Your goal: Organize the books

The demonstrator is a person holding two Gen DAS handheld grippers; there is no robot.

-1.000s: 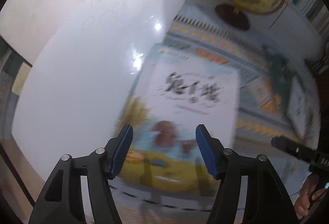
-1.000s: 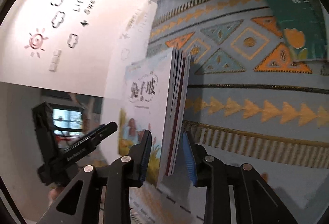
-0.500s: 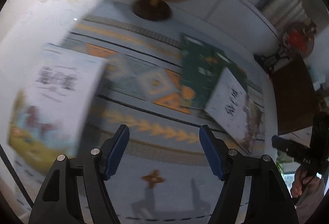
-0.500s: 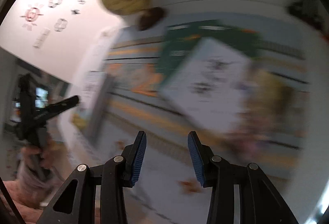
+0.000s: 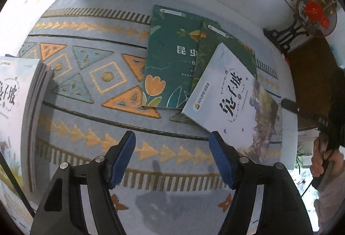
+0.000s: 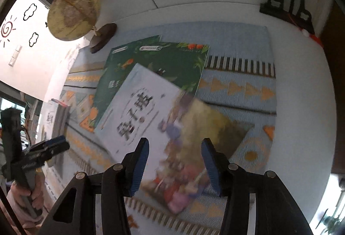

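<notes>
Your left hand-held gripper (image 5: pixel 172 157) hangs spread and empty over bare patterned mat (image 5: pixel 90 75); your right hand-held gripper (image 6: pixel 175 162), jaws just widening, hangs empty above the white book (image 6: pixel 148 109) overlapping two green books (image 5: pixel 170 58).

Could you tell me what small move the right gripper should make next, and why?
Probably lower the right gripper, its jaws just opened and empty, onto the white book. It lies loose atop two green books, while the upright stack waits at the mat's left.
</notes>
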